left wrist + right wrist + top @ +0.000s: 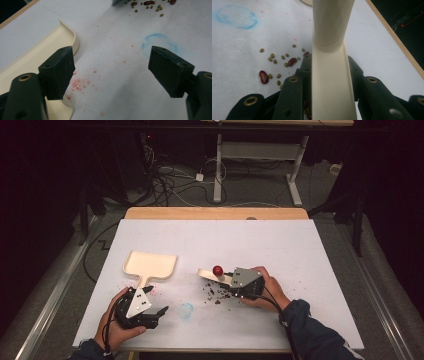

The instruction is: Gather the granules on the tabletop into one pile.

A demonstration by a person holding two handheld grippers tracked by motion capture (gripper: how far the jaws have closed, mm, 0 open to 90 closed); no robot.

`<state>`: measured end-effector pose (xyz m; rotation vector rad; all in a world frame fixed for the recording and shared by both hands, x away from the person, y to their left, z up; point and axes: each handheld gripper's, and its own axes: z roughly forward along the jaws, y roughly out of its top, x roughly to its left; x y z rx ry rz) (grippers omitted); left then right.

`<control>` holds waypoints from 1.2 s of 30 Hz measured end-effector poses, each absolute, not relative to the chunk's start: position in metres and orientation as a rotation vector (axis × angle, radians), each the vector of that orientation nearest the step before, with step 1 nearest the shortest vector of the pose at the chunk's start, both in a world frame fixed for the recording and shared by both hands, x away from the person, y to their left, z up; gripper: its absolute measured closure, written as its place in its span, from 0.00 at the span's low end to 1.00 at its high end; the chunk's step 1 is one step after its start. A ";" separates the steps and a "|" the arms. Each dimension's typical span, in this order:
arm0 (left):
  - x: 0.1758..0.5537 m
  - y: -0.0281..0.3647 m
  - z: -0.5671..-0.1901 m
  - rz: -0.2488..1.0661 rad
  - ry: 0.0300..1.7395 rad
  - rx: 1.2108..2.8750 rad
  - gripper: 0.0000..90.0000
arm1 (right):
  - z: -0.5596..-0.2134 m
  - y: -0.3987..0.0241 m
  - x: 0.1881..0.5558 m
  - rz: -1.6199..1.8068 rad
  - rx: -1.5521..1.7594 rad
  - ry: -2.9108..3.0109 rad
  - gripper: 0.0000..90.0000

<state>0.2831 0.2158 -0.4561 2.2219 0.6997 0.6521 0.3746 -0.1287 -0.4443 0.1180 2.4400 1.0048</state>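
— While the right claw [329,82] is clamped on the cream handle of the brush [212,275], which step is judged to be in hand?

— Sweeping is judged to be under way. In the right gripper view the handle is seen running straight up between the shut jaws, toward twelve o'clock. The scattered beans [277,67], small green ones and a few red kidney ones, are seen on the white surface [242,45] at about nine to ten o'clock of that claw, touching neither jaw.

— And the left claw [111,72]?

— It is held wide apart and empty. In its own view the cream dustpan [32,57] lies at nine o'clock, just beside the left jaw. Whether the pan is touched cannot be told. A faint blue ring [160,43] is drawn on the surface at one o'clock, and pink specks are strewn between the jaws.

— Where is everything in the high view?

— The dustpan [150,266] is found at twelve o'clock of the left claw [155,312], its handle pointing back toward it. The beans [216,295] lie at three o'clock of the pan, well apart from it, just under the brush.

— What is called for next?

— The pan handle would probably need to be gripped by the left claw and the pan's open edge brought near the beans, so they can be pushed in.
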 end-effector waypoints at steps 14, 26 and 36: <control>0.283 0.215 -0.456 0.653 0.692 2.228 0.23 | -0.424 -0.138 0.370 1.078 0.158 2.371 0.75; 0.280 0.223 -0.450 0.688 0.718 2.183 0.22 | -0.400 -0.135 0.325 1.358 0.323 2.519 0.75; 0.281 0.226 -0.448 0.695 0.734 2.158 0.21 | -0.430 -0.115 0.316 1.342 0.374 2.677 0.75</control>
